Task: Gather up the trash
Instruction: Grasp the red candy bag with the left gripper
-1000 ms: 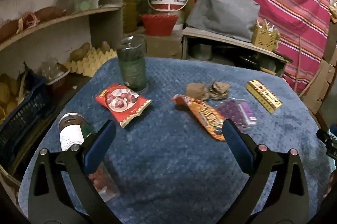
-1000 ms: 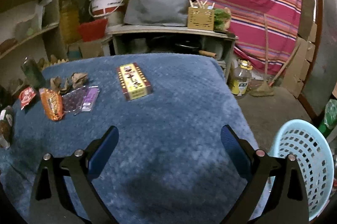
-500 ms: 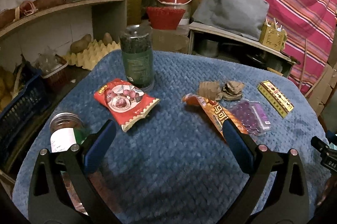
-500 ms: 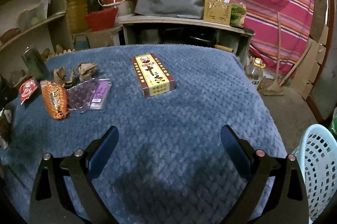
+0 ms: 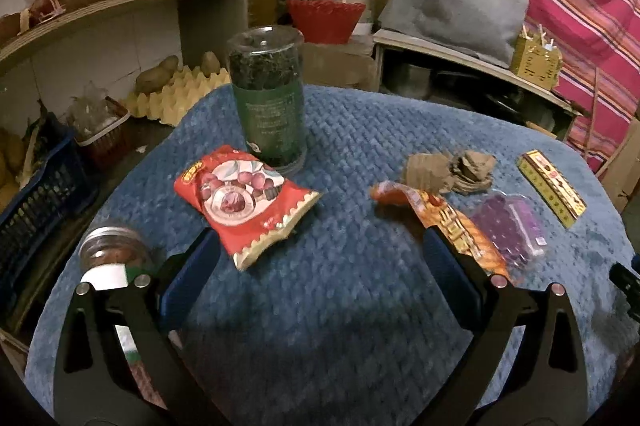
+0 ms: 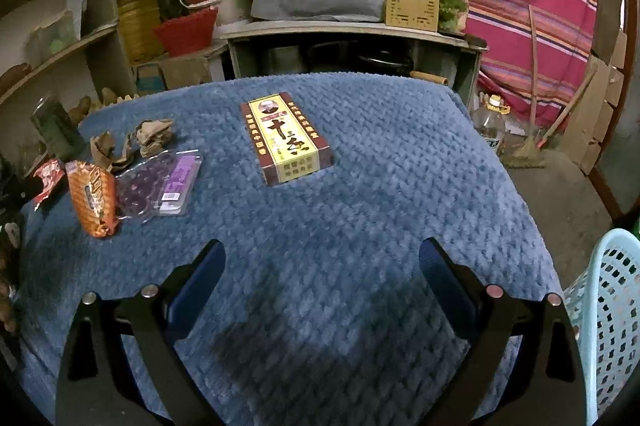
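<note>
Left wrist view: the left tool hangs over the table, jaws apart, empty. Ahead, left to right, lie a red snack bag, an orange wrapper, crumpled paper; all probably light, crackly, best pinched at an edge. Only the right wrist view shows the basket off the table's right edge; the right tool is likewise spread, empty.

The right gripper hangs wide open, empty, over a blue quilted table cover. At twelve o'clock lies a yellow-and-maroon box; at ten, an orange snack wrapper, purple blister pack and crumpled brown paper. A pale blue basket stands at four.
</note>
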The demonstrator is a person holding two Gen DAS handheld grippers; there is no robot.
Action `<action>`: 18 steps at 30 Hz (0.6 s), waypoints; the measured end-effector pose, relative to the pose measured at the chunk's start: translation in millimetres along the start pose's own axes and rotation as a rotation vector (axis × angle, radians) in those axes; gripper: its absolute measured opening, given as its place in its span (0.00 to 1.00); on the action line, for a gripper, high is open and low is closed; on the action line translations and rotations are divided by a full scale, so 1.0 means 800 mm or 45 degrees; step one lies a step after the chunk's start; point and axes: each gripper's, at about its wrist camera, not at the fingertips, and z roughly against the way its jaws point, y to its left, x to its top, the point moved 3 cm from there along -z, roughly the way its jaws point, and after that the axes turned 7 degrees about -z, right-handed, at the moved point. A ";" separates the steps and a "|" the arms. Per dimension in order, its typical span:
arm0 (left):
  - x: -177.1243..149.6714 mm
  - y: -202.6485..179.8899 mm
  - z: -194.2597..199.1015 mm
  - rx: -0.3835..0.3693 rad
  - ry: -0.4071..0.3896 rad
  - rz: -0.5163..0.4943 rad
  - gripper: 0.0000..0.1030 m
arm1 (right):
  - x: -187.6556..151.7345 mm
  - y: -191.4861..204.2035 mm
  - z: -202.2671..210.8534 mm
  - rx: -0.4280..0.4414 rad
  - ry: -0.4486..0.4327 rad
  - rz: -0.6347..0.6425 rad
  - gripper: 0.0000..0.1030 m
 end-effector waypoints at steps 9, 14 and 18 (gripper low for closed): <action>0.012 -0.003 -0.044 0.050 0.071 0.001 0.79 | 0.008 0.004 -0.011 0.025 0.011 0.014 0.93; 0.017 0.000 -0.054 0.071 0.087 0.012 0.77 | 0.013 0.001 -0.017 0.038 0.023 -0.001 0.93; 0.015 0.000 -0.069 0.111 0.141 0.013 0.77 | 0.014 0.000 -0.022 0.042 0.037 -0.023 0.93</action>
